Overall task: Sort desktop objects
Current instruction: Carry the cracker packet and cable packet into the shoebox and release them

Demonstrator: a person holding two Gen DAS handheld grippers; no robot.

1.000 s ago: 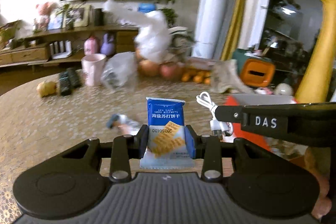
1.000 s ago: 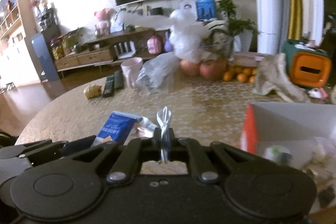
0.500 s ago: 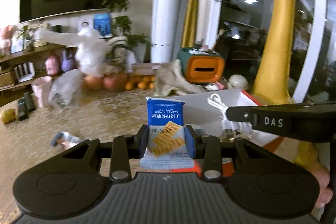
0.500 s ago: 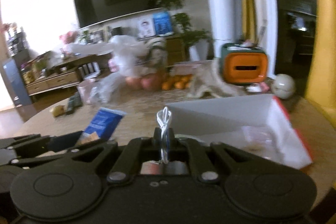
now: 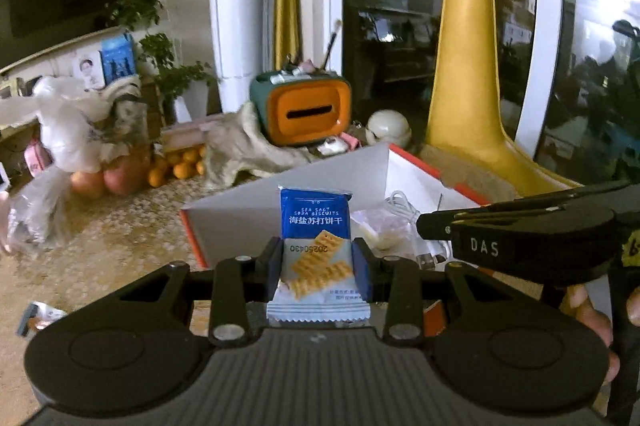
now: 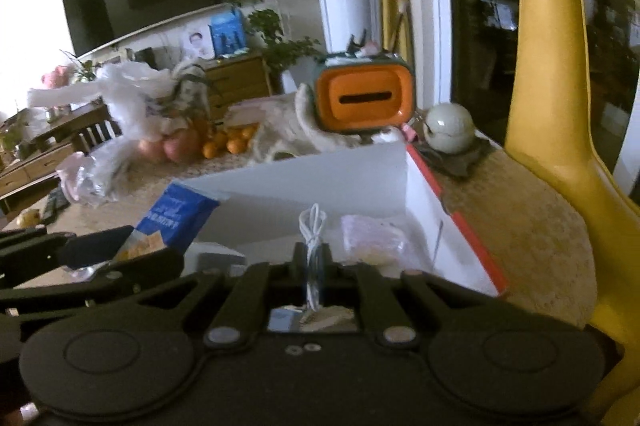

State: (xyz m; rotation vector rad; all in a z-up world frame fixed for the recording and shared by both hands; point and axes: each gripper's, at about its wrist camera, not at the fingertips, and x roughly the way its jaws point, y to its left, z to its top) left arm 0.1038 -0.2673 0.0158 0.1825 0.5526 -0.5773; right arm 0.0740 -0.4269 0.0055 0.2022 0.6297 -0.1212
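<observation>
My left gripper holds a blue biscuit packet upright between its fingers, above the near edge of the white box. My right gripper pinches a coiled white cable over the box, near a small plastic bag lying inside.

The box stands open-topped, its floor partly taken by a pink packet; the yellow giraffe crowds the right side
</observation>
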